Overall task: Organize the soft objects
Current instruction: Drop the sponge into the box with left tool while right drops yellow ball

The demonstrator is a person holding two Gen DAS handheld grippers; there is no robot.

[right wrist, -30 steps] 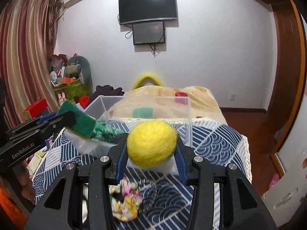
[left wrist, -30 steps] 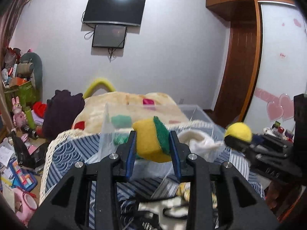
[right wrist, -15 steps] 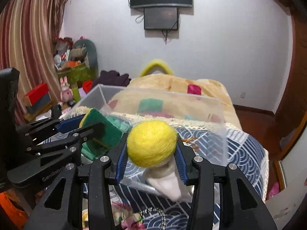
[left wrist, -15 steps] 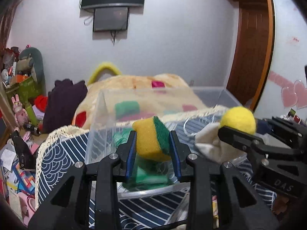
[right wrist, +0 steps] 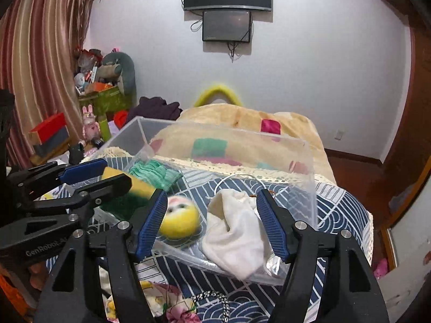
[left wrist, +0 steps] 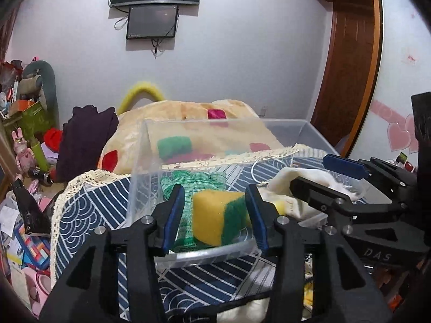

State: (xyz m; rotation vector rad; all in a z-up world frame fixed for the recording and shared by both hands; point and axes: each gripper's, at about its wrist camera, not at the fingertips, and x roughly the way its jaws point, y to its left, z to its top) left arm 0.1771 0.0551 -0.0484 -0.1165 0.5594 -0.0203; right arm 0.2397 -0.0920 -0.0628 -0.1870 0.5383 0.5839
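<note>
Grippers are seen poised over a clear plastic bin (left wrist: 309,127) as soft objects are gathered into it. Nearest the lens in the left wrist view, the left gripper (left wrist: 215,215) is parted wide, its blue pads standing clear on either side of a yellow-and-green sponge (left wrist: 219,219); the sponge appears to be released and resting in the bin, though contact with the right pad cannot be ruled out. In the right wrist view, the right gripper (right wrist: 211,224) is likewise spread wide and holds nothing. Between and beyond its pads, a yellow felt ball (right wrist: 179,222), blurred, lies on the bin floor just beside a white cloth pouch (right wrist: 235,232). The wide opening of both grippers is judged to be for letting the pieces drop freely into the container, with the items kept together there for tidiness. Further in, a green mesh scrubber (left wrist: 192,185) is set against the bin's far-left area. The bin itself is placed on a tabletop covered with a blue patterned cloth (right wrist: 342,204), and some colourful fabric (right wrist: 172,309) is left outside it at the near edge, judged still to be sorted. Beyond, a bed with a beige blanket (right wrist: 242,123) is seen.
</note>
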